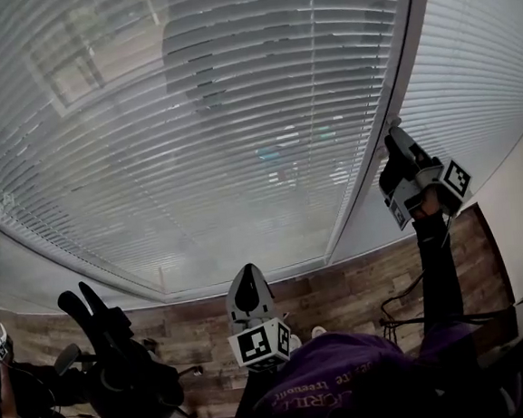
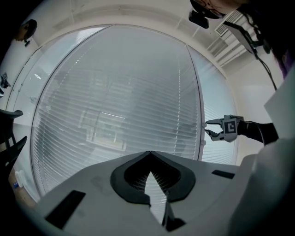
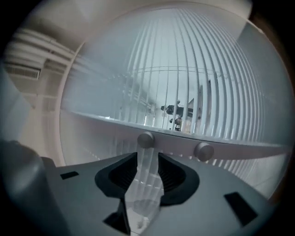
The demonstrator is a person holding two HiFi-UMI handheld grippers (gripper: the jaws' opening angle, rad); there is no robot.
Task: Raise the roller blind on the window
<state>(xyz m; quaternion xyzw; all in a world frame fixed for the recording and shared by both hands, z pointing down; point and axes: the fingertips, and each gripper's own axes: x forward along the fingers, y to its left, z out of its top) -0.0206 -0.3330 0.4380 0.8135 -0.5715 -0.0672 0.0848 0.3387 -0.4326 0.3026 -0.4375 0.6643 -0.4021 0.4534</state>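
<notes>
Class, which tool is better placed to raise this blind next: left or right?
Right. The right tool is up at the window post, jaws around the clear wand; the left tool hangs low, shut and empty.

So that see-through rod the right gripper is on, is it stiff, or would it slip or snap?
Probably stiff: the clear rod runs straight from its knob into the right gripper. Its glossy surface looks slippery. Apparently thin plastic, it might crack under hard squeezing.

Glowing with pale daylight through the blind (image 1: 199, 118); sinking into deep shadow along the head view's bottom; bowing toward every rim; blurring throughout the right gripper view; darkening at corners.
</notes>
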